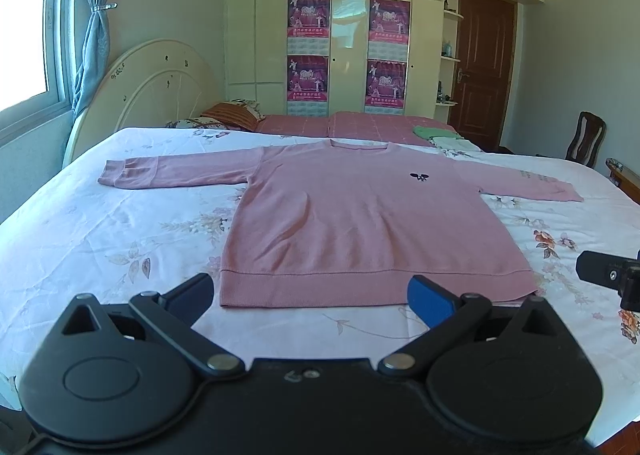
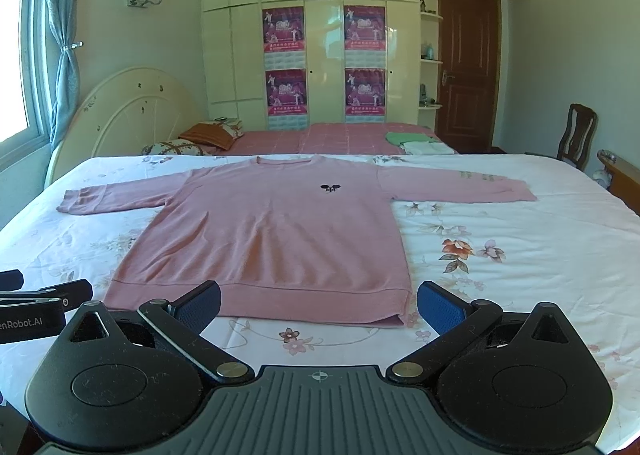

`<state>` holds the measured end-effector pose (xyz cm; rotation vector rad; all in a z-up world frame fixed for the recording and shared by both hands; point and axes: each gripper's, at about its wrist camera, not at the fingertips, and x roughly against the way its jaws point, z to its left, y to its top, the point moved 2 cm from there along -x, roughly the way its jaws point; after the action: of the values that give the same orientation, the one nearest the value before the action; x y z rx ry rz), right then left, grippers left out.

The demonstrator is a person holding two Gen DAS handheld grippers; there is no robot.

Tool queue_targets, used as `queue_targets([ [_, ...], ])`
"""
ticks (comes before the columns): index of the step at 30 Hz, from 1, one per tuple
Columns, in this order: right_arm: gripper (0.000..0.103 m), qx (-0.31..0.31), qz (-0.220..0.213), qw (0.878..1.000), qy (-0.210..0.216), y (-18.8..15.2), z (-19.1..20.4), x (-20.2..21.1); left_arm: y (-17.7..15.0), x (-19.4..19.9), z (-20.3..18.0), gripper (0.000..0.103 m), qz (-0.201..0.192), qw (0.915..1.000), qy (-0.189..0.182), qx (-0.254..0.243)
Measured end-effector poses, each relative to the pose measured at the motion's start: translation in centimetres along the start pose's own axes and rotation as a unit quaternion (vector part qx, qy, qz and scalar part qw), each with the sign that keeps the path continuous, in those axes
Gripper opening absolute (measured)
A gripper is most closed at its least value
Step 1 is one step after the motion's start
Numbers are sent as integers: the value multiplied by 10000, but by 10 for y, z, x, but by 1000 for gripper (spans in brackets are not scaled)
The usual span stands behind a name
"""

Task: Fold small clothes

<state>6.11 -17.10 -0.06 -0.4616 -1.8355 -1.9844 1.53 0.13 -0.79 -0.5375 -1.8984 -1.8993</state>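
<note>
Pink sweater (image 1: 360,223) spread flat, front up, sleeves outstretched toward 9 and 3 o'clock on the bed (image 1: 120,239), ready for folding; left gripper (image 1: 312,295) and right gripper (image 2: 319,305) hover near its hem, fingers wide, holding nothing.

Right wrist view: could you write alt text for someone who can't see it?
A pink long-sleeved sweater lies flat, front up, sleeves spread, on a floral bedsheet. The right gripper hovers at its hem, jaws wide open and empty, with part of the left gripper at the left edge. Behind stand a cream wardrobe and brown door.
</note>
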Motion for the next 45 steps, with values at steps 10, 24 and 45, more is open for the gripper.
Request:
queue_targets([
  [10,103,-21,10,10000,8,0,1,-2,-2,0,3,103,-35,10000,41,15],
  [24,103,-88,3,10000,-6,-1,0,0,-2,-1,2,103,-23,10000,37,10],
  [45,103,-248,-29,9997,-74,-1,-11,3,0,-3,-12,103,-58,9998,-78,-187],
])
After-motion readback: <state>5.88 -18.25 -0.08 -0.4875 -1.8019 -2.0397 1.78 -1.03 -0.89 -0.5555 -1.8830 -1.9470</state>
